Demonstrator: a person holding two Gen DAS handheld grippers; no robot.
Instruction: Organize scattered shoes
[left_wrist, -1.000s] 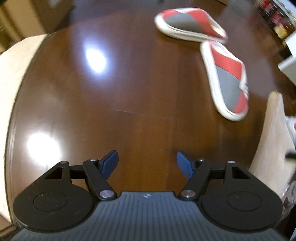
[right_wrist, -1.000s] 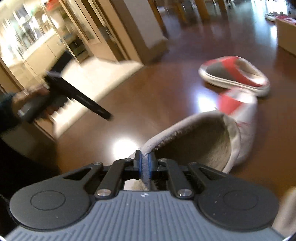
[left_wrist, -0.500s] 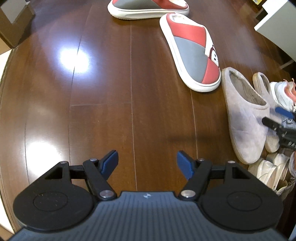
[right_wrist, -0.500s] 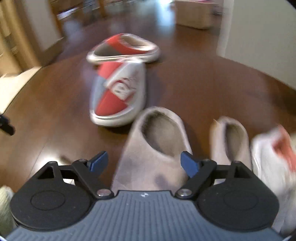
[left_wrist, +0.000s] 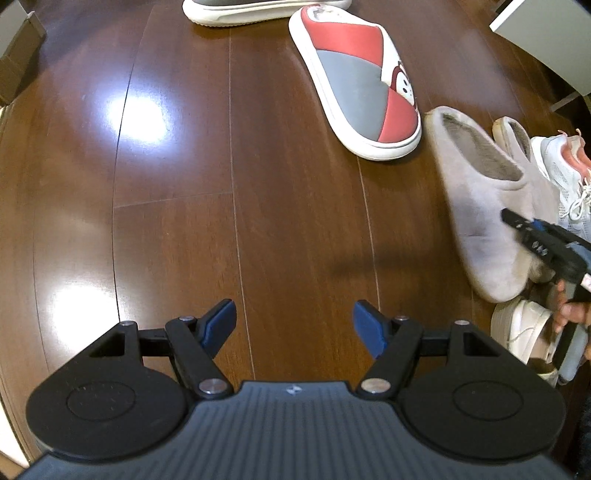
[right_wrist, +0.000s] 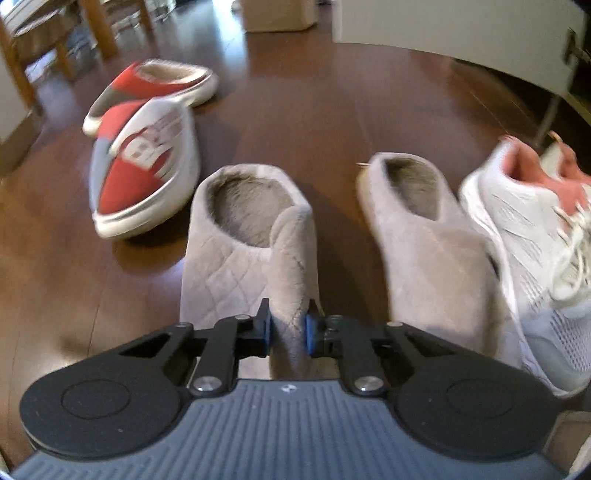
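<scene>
Beside the grey slipper's mate (right_wrist: 417, 221), right gripper (right_wrist: 288, 328) has just closed, pinching the grey slipper (right_wrist: 240, 229) upper for realigning; left gripper (left_wrist: 293, 325) open, empty.

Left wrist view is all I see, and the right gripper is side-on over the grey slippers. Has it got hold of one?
Observer: Yes. The right gripper has just been closing its jaws, and its pads pinch a fold of quilted upper on the near grey slipper.
Operator: Is that slipper touching its partner?
Observer: No. The second grey slipper lies to its right, with a strip of bare floor between them.
Operator: Anything past the red slippers?
Observer: A cardboard box stands on the floor beyond them.
</scene>
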